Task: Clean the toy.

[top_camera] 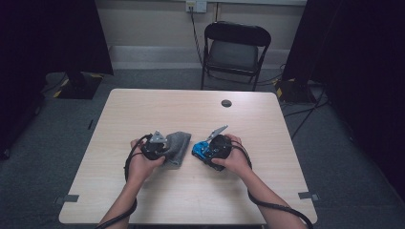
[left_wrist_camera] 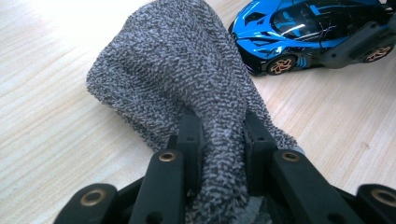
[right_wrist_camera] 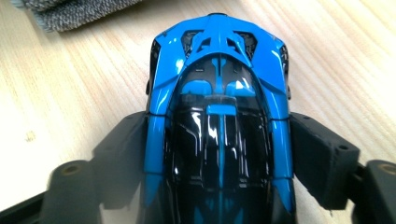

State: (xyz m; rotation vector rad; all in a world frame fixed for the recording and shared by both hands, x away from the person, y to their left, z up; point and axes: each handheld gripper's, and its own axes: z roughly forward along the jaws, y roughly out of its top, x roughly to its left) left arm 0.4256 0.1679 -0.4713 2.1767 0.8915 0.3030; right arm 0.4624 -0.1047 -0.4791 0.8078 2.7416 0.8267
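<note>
A grey knitted cloth (left_wrist_camera: 177, 60) lies bunched on the wooden table (top_camera: 191, 109). My left gripper (left_wrist_camera: 219, 126) is shut on a fold of it, the fabric pinched between the two black jaws. To its right a blue and black toy car (right_wrist_camera: 219, 93) stands on its wheels on the table. My right gripper (right_wrist_camera: 219, 135) straddles the car from behind, and its pads sit against both flanks with no gap showing. In the high view the left gripper (top_camera: 165, 145) holds the cloth (top_camera: 179, 145) left of centre, and the right gripper (top_camera: 206, 151) holds the car (top_camera: 199, 150).
A round cable hole (top_camera: 226, 103) sits near the table's far edge. A black folding chair (top_camera: 234, 50) stands behind the table. A corner of the cloth (right_wrist_camera: 70, 11) lies just ahead and left of the car's nose.
</note>
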